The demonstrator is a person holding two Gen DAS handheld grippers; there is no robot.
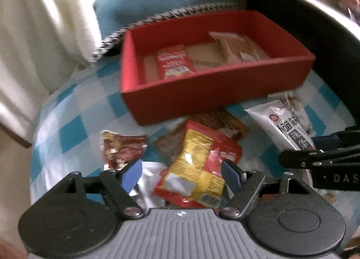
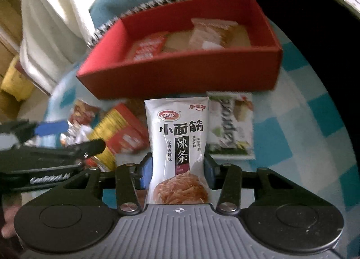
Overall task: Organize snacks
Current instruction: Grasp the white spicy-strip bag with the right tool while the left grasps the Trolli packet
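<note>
While the left tool [image 1: 182, 172] is hovering open over the yellow-red packet [image 1: 198, 169], the right tool [image 2: 177, 169] is gripping the white snack pouch [image 2: 177, 146], aiming it toward the red box [image 2: 180, 74] at twelve o'clock.

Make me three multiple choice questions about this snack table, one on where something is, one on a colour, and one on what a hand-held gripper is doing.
1. Where does the red-and-white snack packet lie?
A. Inside the box
B. On the checked cloth
C. In the left hand-held gripper

2. What colour is the box?
A. Blue
B. Red
C. Green

3. What is the right hand-held gripper doing?
A. Hanging open over the cloth
B. Clamped on the box wall
C. Shut on the white snack pouch

Answers:
1. A, it rests on the box floor beside a pale wrapped snack.
2. B, its walls are red inside and out.
3. C, the blue pads press both sides of the pouch, while the left hand-held gripper stands open over the yellow-and-red packet.
</note>
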